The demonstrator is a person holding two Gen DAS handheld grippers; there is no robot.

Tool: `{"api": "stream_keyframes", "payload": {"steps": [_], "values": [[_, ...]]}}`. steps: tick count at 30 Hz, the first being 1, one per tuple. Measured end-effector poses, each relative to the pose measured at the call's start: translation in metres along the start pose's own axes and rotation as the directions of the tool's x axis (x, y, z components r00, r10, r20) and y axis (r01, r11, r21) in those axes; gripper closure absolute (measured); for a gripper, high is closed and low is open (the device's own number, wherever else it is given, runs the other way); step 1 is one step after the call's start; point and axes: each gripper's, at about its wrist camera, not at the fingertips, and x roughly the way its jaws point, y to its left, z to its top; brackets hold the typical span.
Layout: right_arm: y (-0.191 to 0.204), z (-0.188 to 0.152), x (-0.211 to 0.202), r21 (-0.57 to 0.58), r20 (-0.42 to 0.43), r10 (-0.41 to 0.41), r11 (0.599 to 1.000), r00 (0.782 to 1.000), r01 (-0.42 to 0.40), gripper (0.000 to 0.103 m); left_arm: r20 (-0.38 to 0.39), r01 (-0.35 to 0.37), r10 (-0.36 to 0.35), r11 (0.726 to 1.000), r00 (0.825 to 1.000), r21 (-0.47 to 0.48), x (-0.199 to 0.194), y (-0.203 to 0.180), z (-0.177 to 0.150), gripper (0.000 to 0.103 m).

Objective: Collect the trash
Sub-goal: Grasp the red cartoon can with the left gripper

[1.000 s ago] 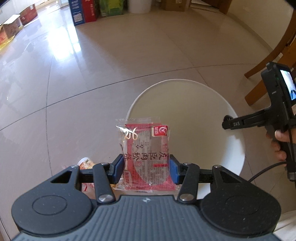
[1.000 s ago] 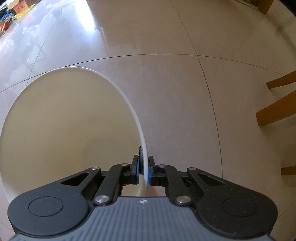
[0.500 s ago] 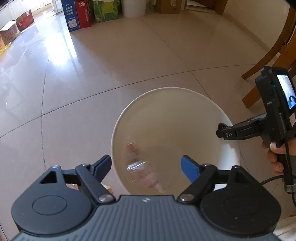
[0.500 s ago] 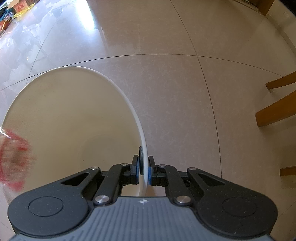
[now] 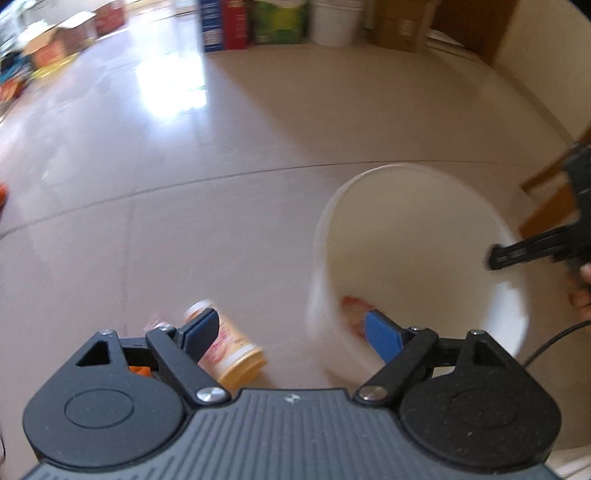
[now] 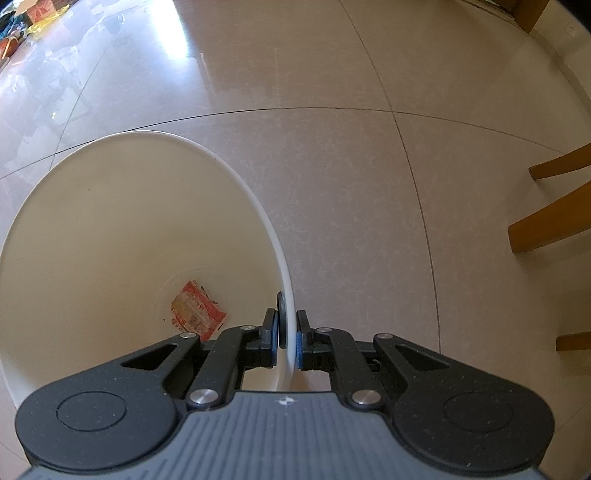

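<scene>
A white bin [image 5: 424,229] stands on the tiled floor. The red snack wrapper [image 5: 354,306] lies at its bottom, sharp in the right wrist view as wrapper [image 6: 195,314]. My left gripper [image 5: 288,325] hovers left of the bin's near rim, jaws opening with nothing between them. A yellow-orange cylindrical container [image 5: 236,350] lies on the floor just behind its left finger. My right gripper [image 6: 286,332] is shut on the bin's rim [image 6: 288,295]; from the left wrist it shows as right gripper [image 5: 496,254], with a hand [image 5: 583,295] behind.
Wooden chair legs [image 6: 546,221] stand to the right of the bin. Boxes and a white pail [image 5: 332,22] line the far wall. Something orange [image 5: 140,369] peeks out under my left finger. Cardboard boxes [image 5: 55,44] sit far left.
The left gripper let go of the red wrapper, which fell into the bin and now lies at its bottom. The left gripper then swung left toward the yellow container. The right gripper stayed.
</scene>
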Motion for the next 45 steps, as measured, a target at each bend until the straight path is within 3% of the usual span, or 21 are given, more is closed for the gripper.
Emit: {"api": "stream_keyframes", "payload": {"steps": [4, 6, 11, 16, 20, 27, 35, 38, 42, 45], "values": [[0.001, -0.001, 0.000, 0.003, 0.001, -0.003, 1.000, 1.000, 0.003, 0.092, -0.012, -0.034, 0.033, 0.990, 0.999, -0.134, 0.009, 0.043, -0.040, 0.011], [0.002, -0.001, 0.000, 0.004, 0.002, -0.003, 1.000, 1.000, 0.003, 0.092, -0.038, -0.082, 0.075, 0.973, 0.996, -0.218, 0.018, 0.065, -0.065, 0.011], [0.002, -0.001, -0.001, 0.007, 0.002, -0.005, 1.000, 1.000, 0.005, 0.092, -0.154, -0.147, 0.088, 0.892, 0.984, -0.428, 0.050, 0.105, -0.127, 0.011], [0.001, 0.000, -0.001, 0.014, 0.000, -0.006, 1.000, 1.000, 0.006, 0.092, -0.222, -0.190, 0.077, 0.811, 0.972, -0.553, 0.084, 0.120, -0.176, 0.010], [0.002, 0.000, -0.001, 0.008, 0.004, -0.012, 1.000, 1.000, 0.012, 0.091, -0.268, -0.240, 0.097, 0.784, 0.958, -0.572, 0.104, 0.120, -0.203, 0.010], [0.005, -0.002, -0.002, 0.003, 0.008, -0.023, 1.000, 1.000, 0.023, 0.091, -0.298, -0.285, 0.127, 0.766, 0.946, -0.577, 0.124, 0.123, -0.223, 0.010], [0.006, -0.002, -0.002, 0.006, 0.011, -0.027, 1.000, 1.000, 0.027, 0.090, -0.310, -0.287, 0.102, 0.714, 0.945, -0.639, 0.144, 0.129, -0.240, 0.007], [0.006, -0.002, -0.002, 0.008, 0.011, -0.027, 1.000, 1.000, 0.027, 0.090, -0.307, -0.314, 0.145, 0.715, 0.941, -0.624, 0.148, 0.126, -0.241, 0.005], [0.006, -0.002, -0.003, 0.009, 0.011, -0.028, 1.000, 1.000, 0.028, 0.090, -0.315, -0.343, 0.185, 0.737, 0.931, -0.582, 0.157, 0.122, -0.235, 0.004], [0.006, -0.002, -0.003, 0.010, 0.012, -0.029, 1.000, 1.000, 0.028, 0.090, -0.346, -0.361, 0.178, 0.722, 0.921, -0.590, 0.164, 0.124, -0.238, 0.004]]}}
